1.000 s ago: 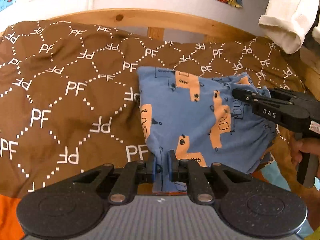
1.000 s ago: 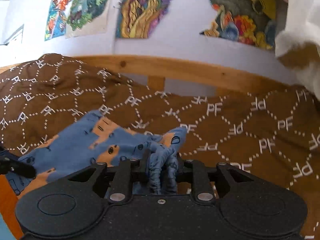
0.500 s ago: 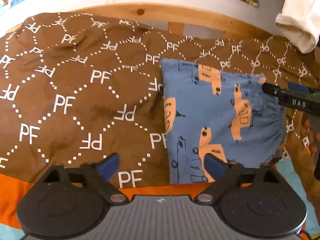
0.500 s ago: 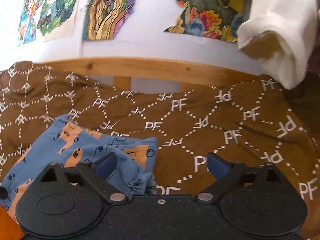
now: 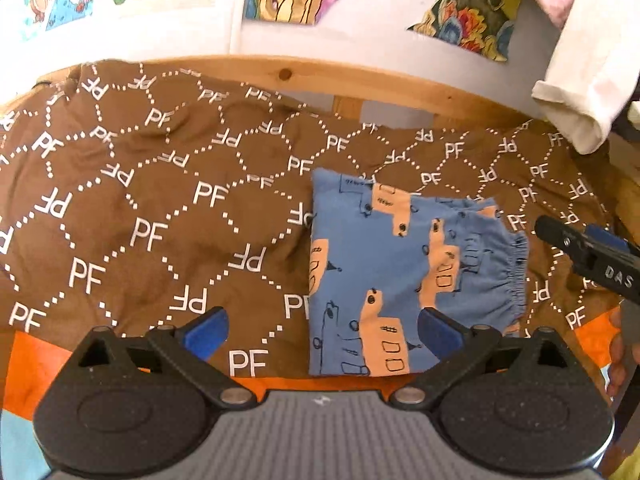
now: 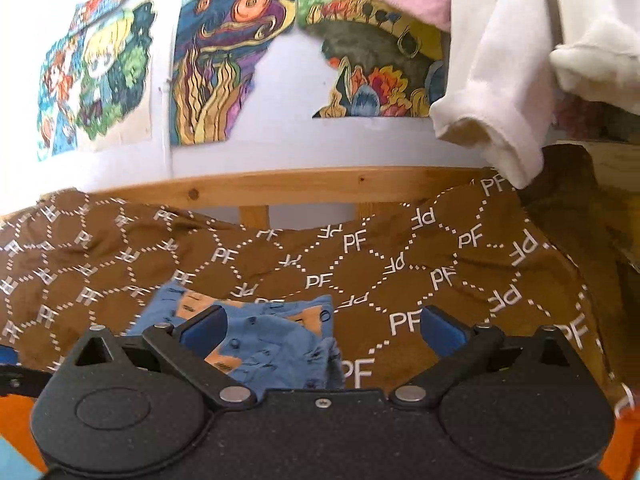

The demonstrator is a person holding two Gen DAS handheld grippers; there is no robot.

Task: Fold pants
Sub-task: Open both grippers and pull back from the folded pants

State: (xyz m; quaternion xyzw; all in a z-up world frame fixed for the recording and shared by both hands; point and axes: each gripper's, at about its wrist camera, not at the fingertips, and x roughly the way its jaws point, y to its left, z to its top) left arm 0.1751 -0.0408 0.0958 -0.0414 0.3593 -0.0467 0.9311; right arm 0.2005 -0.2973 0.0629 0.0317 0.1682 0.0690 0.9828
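Note:
The blue pants (image 5: 404, 272) with orange vehicle prints lie folded into a small rectangle on the brown blanket (image 5: 168, 208), elastic waistband at the right. My left gripper (image 5: 320, 330) is open and empty, just in front of the pants' near edge. My right gripper (image 6: 320, 326) is open and empty, above the pants (image 6: 272, 336), which show low in its view. The right gripper also shows in the left wrist view (image 5: 584, 252), right of the waistband and apart from it.
A wooden bed rail (image 5: 360, 80) runs behind the blanket, with drawings on the wall above. A white garment (image 5: 588, 80) hangs at the upper right. An orange sheet (image 5: 36, 364) shows at the near edge.
Both grippers let go of the pants and opened wide. Both have drawn back and up from the folded pants, which now lie flat on the blanket.

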